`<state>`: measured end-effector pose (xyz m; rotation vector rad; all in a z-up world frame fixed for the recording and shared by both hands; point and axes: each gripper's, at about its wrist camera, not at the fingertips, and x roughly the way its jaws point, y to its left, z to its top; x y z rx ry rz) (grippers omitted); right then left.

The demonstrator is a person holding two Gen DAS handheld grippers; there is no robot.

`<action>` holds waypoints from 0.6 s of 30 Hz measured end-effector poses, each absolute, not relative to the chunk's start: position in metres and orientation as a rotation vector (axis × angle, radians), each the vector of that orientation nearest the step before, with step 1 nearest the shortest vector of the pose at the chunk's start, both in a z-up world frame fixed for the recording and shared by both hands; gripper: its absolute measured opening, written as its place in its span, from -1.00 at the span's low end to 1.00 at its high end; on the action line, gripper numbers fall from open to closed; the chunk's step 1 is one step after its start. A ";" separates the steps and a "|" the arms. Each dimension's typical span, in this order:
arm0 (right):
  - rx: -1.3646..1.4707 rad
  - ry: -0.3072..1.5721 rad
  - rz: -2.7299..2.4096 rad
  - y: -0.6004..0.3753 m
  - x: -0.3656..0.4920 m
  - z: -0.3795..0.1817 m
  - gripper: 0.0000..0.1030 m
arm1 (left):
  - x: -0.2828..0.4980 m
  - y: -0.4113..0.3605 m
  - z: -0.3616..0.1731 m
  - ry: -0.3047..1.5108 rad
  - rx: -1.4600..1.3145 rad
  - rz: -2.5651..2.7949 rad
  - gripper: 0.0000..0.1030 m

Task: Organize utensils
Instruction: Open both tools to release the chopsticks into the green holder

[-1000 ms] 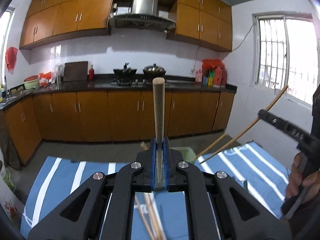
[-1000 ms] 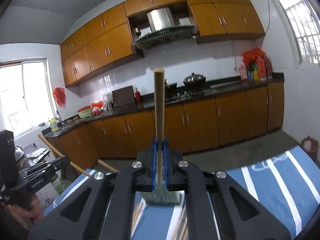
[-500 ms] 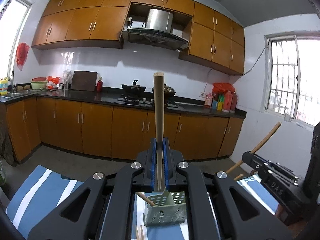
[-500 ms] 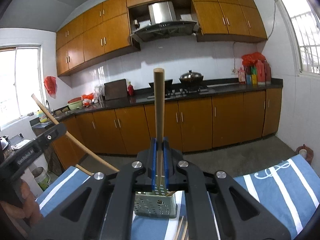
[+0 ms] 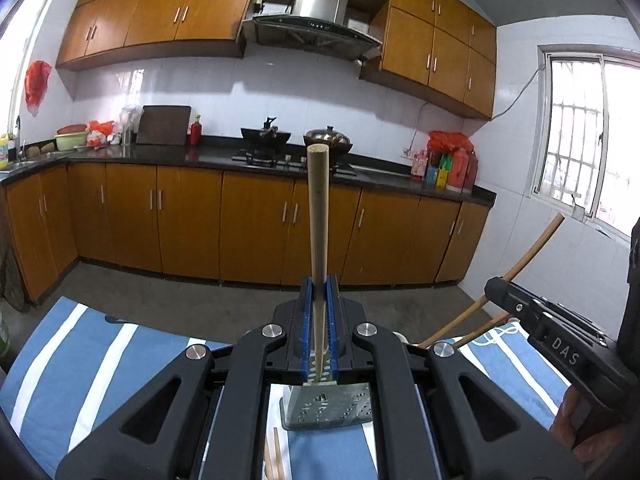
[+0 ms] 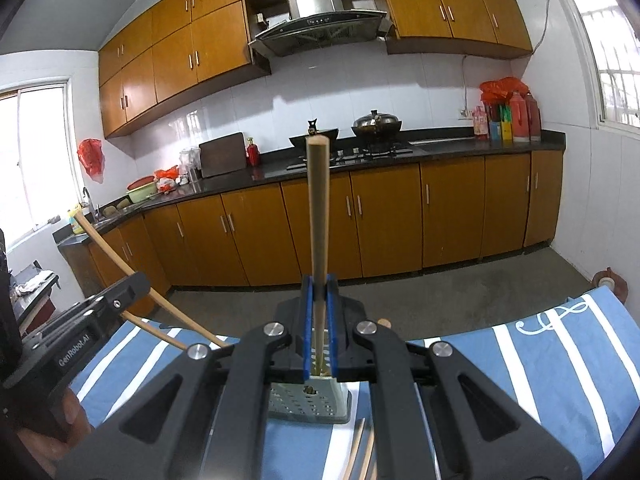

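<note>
We are working over a table covered by a blue cloth [image 5: 100, 360] with white stripes, facing a kitchen with orange wooden cabinets [image 5: 248, 224], a dark countertop [image 6: 460, 146], white tiled walls and a steel range hood [image 5: 316, 20]. Our left gripper [image 5: 319, 328] is pinching a round wooden chopstick [image 5: 318, 216] between its blue ribbed pads, the stick pointing upward. Our right gripper [image 6: 319, 328] is pinching a second chopstick [image 6: 318, 216] the same way. Both are hovering over a pale green perforated plastic basket [image 5: 326, 408] standing on the cloth, and each stick's lower end is reaching down to the basket's rim. More loose chopsticks [image 6: 360, 456] are lying on the cloth nearby.
</note>
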<state>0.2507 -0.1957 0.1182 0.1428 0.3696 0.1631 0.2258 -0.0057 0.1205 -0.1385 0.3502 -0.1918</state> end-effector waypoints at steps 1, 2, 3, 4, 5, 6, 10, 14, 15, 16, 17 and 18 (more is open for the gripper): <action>0.140 0.377 0.161 -0.195 0.252 0.118 -0.84 | 0.228 -0.006 0.119 0.361 -0.138 -0.191 -0.86; 0.141 0.384 0.160 -0.195 0.253 0.117 -0.81 | 0.229 -0.005 0.119 0.372 -0.144 -0.188 -0.86; 0.147 0.382 0.157 -0.196 0.251 0.118 -0.77 | 0.229 -0.004 0.119 0.376 -0.150 -0.190 -0.85; 0.149 0.379 0.157 -0.197 0.250 0.118 -0.64 | 0.229 -0.003 0.120 0.376 -0.152 -0.192 -0.82; 0.151 0.372 0.156 -0.198 0.247 0.119 -0.49 | 0.227 -0.001 0.122 0.372 -0.150 -0.188 -0.78; 0.154 0.359 0.153 -0.200 0.244 0.122 -0.45 | 0.225 0.000 0.124 0.365 -0.151 -0.181 -0.60; 0.157 0.323 0.147 -0.207 0.230 0.131 -0.40 | 0.218 0.006 0.134 0.334 -0.166 -0.168 -0.24; 0.153 0.291 0.139 -0.215 0.213 0.139 -0.34 | 0.209 0.011 0.144 0.312 -0.174 -0.157 -0.24; 0.150 0.282 0.134 -0.218 0.206 0.140 -0.33 | 0.206 0.013 0.147 0.307 -0.175 -0.155 -0.24; 0.148 0.275 0.127 -0.221 0.200 0.140 -0.29 | 0.203 0.014 0.148 0.303 -0.173 -0.153 -0.24; 0.146 0.272 0.122 -0.224 0.195 0.140 -0.25 | 0.198 0.016 0.149 0.300 -0.166 -0.148 -0.24; 0.146 0.269 0.112 -0.229 0.187 0.138 -0.23 | 0.192 0.018 0.149 0.298 -0.158 -0.141 -0.24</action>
